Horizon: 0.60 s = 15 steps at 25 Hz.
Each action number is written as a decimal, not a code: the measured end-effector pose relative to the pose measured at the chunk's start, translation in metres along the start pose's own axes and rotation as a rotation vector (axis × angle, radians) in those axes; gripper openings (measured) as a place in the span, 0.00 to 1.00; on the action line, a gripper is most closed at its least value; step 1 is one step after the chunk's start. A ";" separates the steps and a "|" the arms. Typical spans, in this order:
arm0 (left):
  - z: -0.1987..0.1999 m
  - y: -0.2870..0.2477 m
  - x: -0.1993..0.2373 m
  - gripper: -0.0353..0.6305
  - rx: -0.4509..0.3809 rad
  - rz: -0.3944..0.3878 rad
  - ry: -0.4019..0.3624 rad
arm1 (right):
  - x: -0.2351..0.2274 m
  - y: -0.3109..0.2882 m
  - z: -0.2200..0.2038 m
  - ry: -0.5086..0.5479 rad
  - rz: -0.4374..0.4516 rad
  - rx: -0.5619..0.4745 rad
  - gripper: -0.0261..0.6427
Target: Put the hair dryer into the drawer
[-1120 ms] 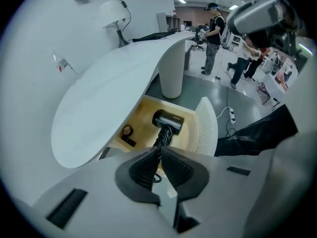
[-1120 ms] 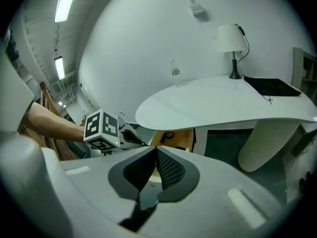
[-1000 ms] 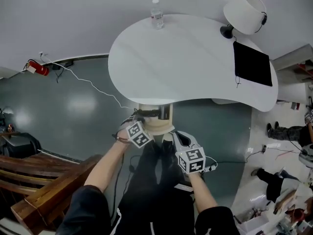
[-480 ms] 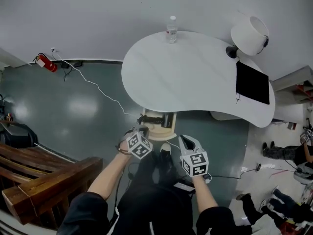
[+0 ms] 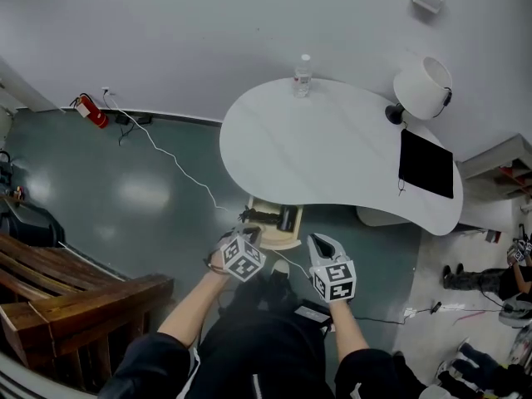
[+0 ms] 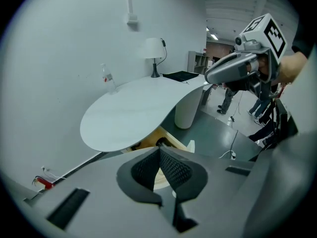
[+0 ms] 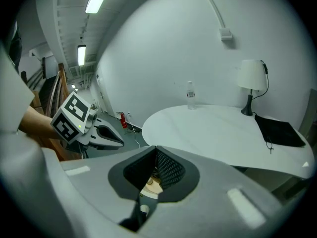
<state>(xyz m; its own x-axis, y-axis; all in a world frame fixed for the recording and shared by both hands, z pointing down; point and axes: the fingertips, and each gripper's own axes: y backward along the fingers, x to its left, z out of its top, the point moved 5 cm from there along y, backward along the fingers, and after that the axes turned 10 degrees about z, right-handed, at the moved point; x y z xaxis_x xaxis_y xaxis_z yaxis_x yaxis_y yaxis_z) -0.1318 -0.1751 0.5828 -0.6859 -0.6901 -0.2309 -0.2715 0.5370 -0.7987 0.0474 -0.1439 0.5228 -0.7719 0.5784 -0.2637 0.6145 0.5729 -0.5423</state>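
Observation:
A light wooden drawer (image 5: 281, 241) stands pulled out under the near edge of the white table (image 5: 332, 148). The black hair dryer (image 5: 274, 217) lies inside it. My left gripper (image 5: 252, 233) hangs just above the drawer's near left corner, shut with nothing between its pads (image 6: 171, 167). My right gripper (image 5: 317, 242) is to the right of the drawer, also shut and empty. In the left gripper view the drawer (image 6: 148, 142) shows beyond the closed jaws. In the right gripper view a strip of pale wood (image 7: 151, 185) shows below the jaws.
On the table stand a water bottle (image 5: 302, 76), a white lamp (image 5: 422, 88) and a black flat pad (image 5: 426, 163). A white cable (image 5: 166, 158) runs over the green floor to a red extinguisher (image 5: 91, 110). A wooden bench (image 5: 75, 298) is at the left. People stand at the far right.
Both grippers have risen and drawn back from the drawer. The head has lifted too, so the table and drawer look smaller and farther off. The hair dryer stays in the drawer.

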 end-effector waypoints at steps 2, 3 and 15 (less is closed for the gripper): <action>0.007 0.007 0.002 0.07 -0.020 0.015 0.011 | -0.001 0.001 0.004 0.009 0.004 -0.008 0.04; 0.011 0.011 0.003 0.07 -0.030 0.020 0.018 | -0.002 0.003 0.006 0.013 0.005 -0.011 0.04; 0.022 0.037 0.003 0.07 -0.087 0.029 0.073 | 0.005 0.009 0.033 0.078 0.040 -0.028 0.04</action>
<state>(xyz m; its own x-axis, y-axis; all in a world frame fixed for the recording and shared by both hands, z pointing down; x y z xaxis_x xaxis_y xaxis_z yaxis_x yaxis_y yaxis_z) -0.1288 -0.1682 0.5402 -0.7412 -0.6378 -0.2094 -0.3058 0.5985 -0.7405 0.0434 -0.1556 0.4902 -0.7324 0.6439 -0.2212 0.6497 0.5637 -0.5101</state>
